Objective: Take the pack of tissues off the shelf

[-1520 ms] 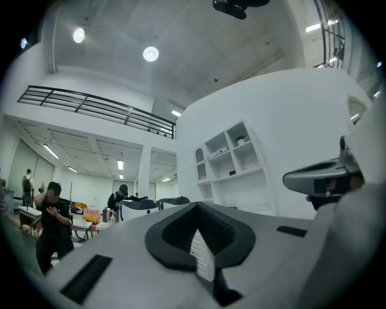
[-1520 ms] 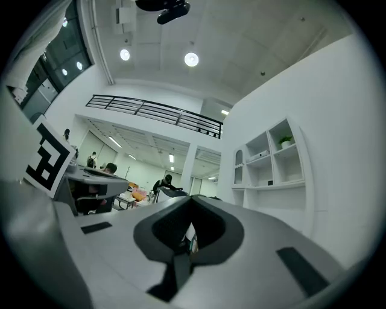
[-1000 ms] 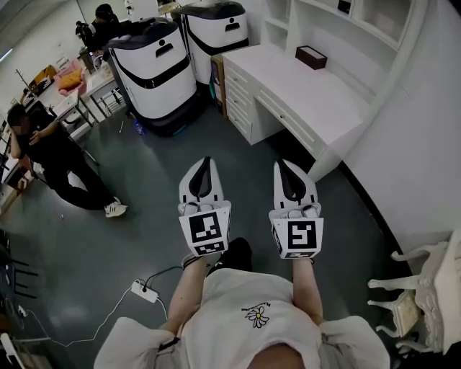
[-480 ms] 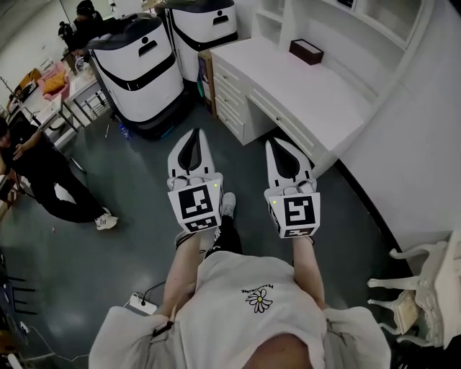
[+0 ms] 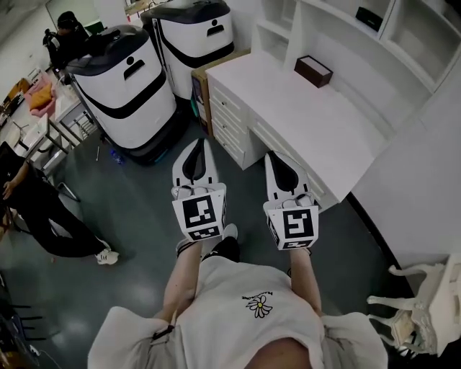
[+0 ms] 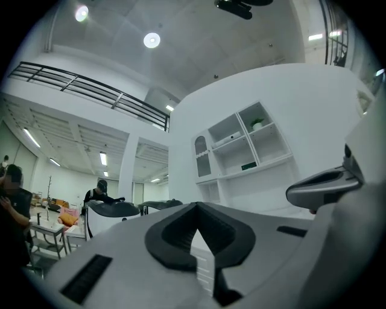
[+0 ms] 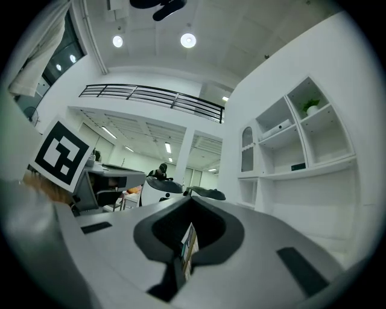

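Task was barely started: 0 contact with the target. The left gripper (image 5: 204,144) and right gripper (image 5: 274,156) were both clenched, tips together, with nothing between either pair of jaws. They were held out side by side, roughly level, over the grey floor (image 5: 137,216). The right one was near the front edge of the white desk (image 5: 310,119).

The pack of tissues (image 5: 369,18), judged to be the small dark flat item, lay in a compartment of the white shelf unit (image 5: 360,37) above the back of the desk. It was untouched and well apart from both grippers. A brown box (image 5: 313,70) sat on the desktop below. It was on the desk, not the shelf, so probably not the target.

Done: only the approach toward the desk, as far as could be judged. Left to do: reach the shelf, open 1 gripper, clamp the pack and pull it clear. The 2 white-and-black machines (image 5: 126,79) stood left of the desk, out of the way.
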Demonstrator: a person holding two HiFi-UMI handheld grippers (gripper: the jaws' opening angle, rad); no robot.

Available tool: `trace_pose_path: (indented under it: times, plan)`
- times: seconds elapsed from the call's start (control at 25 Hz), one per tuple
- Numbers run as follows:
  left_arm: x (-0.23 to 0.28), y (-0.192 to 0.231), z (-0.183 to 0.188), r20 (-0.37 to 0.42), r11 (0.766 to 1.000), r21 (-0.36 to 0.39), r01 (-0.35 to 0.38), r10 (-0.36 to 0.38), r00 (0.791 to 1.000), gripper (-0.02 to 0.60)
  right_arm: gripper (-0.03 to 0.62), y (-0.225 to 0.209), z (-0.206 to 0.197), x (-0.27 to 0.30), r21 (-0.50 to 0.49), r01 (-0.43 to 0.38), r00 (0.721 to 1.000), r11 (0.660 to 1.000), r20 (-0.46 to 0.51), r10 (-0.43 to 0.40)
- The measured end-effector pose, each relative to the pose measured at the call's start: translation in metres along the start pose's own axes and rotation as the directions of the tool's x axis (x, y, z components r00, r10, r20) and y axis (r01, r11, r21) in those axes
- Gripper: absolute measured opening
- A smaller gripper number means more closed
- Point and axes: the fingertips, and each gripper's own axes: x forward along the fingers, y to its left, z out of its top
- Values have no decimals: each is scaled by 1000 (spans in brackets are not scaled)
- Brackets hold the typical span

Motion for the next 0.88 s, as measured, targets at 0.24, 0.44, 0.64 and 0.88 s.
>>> trace_pose_path:
  times: [0.24, 0.44, 0.64, 0.88]
  plan:
    - [109, 28, -1, 18, 998, -29, 52, -52, 998, 0, 3, -36, -1, 105, -6, 45, 999, 999, -7, -45]
    - [163, 46, -13, 6, 997, -63, 48, -48, 999, 0, 3, -54, -15, 159, -8, 52, 998, 999, -33, -52]
    - [187, 46, -29, -27, 997, -69, 40, -41, 999, 0, 3, -65, -28, 183, -7, 43, 998, 999, -52, -43]
    - [209, 31, -41, -55, 997, -70, 38, -42, 998, 0, 3, -83, -40, 205, 18, 22, 999, 1000, -44, -21]
